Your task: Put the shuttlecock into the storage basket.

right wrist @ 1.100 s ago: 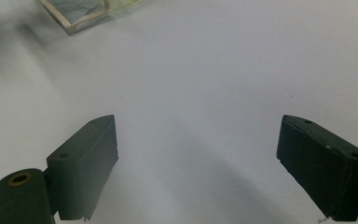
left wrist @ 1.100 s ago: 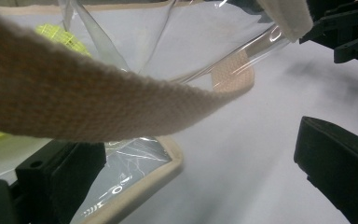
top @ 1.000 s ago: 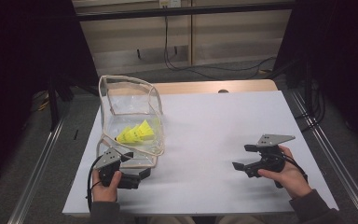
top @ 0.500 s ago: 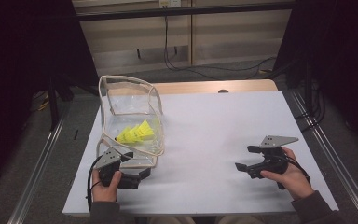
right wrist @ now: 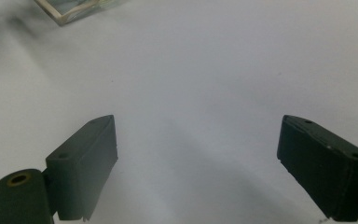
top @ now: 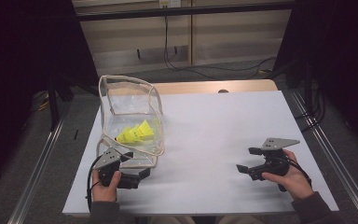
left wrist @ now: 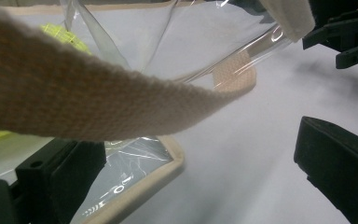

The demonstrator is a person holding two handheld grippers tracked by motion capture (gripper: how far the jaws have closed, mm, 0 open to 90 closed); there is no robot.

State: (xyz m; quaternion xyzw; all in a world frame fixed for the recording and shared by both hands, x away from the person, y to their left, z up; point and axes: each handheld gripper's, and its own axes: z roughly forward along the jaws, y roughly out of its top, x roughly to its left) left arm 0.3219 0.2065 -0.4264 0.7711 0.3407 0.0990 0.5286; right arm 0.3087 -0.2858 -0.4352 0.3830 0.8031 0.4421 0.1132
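A clear plastic bag (top: 131,99) with beige trim stands on the left of the white table (top: 214,121), and yellow shuttlecocks (top: 135,134) lie inside it. My left gripper (top: 137,177) sits at the bag's near edge. In the left gripper view its jaws stand wide apart, so this gripper (left wrist: 205,168) is open. The bag's trimmed corner (left wrist: 163,163) lies between them beside the left jaw, and a beige strap (left wrist: 98,102) crosses above. My right gripper (top: 244,159) rests low over bare table at the right, open (right wrist: 196,154), with nothing between its jaws.
Metal rails run along both sides of the table. A wooden strip (top: 191,87) borders its far edge, with cables on the floor beyond. The bag's corner (right wrist: 74,11) shows far off in the right gripper view.
The right gripper has drifted slightly right and toward the person. The left gripper and the bag have not moved.
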